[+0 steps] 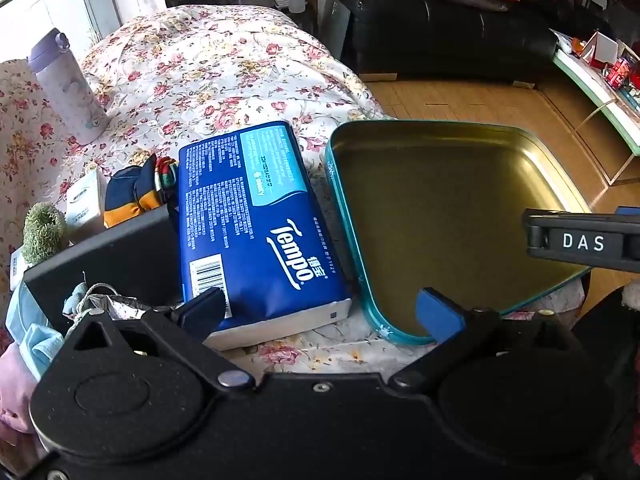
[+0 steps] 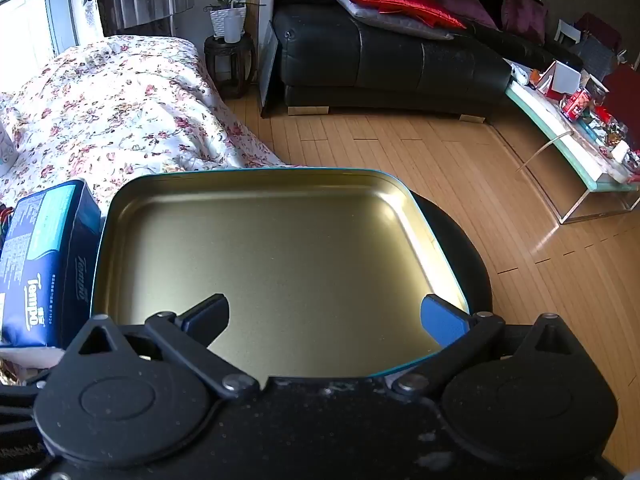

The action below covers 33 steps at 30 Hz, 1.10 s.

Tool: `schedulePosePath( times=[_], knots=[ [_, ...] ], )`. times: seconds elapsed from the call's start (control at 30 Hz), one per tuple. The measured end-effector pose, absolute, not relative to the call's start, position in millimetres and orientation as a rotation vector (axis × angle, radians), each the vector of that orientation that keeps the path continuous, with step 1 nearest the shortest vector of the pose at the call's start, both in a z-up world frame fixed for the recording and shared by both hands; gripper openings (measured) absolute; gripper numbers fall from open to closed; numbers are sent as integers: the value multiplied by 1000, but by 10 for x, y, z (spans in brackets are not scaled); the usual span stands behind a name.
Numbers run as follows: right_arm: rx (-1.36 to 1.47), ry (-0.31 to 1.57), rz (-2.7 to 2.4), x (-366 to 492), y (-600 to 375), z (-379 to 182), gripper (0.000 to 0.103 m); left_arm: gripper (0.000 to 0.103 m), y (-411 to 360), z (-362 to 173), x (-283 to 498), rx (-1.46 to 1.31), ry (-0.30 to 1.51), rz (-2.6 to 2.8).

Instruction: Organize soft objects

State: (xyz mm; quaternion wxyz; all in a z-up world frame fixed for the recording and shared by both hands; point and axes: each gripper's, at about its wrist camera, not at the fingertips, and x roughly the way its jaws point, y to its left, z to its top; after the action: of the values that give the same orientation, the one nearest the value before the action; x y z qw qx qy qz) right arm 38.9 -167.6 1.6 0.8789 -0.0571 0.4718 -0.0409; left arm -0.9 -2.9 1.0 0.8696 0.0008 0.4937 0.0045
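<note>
The left wrist view shows a cluster of things that the right wrist view cuts off: beyond the tissue pack (image 1: pixel 256 232), away from the tin tray (image 1: pixel 452 216), lie a navy and orange glove (image 1: pixel 132 196), a small white box (image 1: pixel 84 204), a green fuzzy ball (image 1: pixel 42 232), a black box (image 1: pixel 116 256), a light blue face mask (image 1: pixel 32 332) and a crumpled silvery pouch (image 1: pixel 104 300). A lilac flask (image 1: pixel 66 84) stands upright farther back on the bed (image 1: pixel 208 64). The right wrist view, for its part, shows the whole tin tray (image 2: pixel 272 248) with its gold inside bare, the tissue pack (image 2: pixel 44 264) just beside its left wall, and a dark round seat under its far right corner.

Everything rests on a bed with a rose-print cover (image 2: pixel 120 112). Past the tray lie a wooden floor (image 2: pixel 400 152), a black leather sofa (image 2: pixel 384 64) with a red cushion (image 2: pixel 396 0), a potted plant (image 2: pixel 228 16) on a dark stool, and a cluttered glass tabletop (image 2: pixel 568 136) to the right.

The tissue pack reads "Tempo" in white on dark blue, with a barcode near its close end. The other tool's finger, seen in the left wrist view over the tray's right side, is marked "DAS".

The left tool (image 1: pixel 320 312) has its fingers spread wide with nothing between them, one tip over the tissue pack and the other over the tray's near corner. The right tool (image 2: pixel 324 318) is likewise spread wide and empty above the tray.
</note>
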Motion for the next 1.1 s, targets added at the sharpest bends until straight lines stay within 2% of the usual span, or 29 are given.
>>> schedulePosePath(
  times=[1.1],
  knots=[
    [-121,986,-81,392,-1685,16,103,99,25,-20,3,-8,1041,22]
  ],
)
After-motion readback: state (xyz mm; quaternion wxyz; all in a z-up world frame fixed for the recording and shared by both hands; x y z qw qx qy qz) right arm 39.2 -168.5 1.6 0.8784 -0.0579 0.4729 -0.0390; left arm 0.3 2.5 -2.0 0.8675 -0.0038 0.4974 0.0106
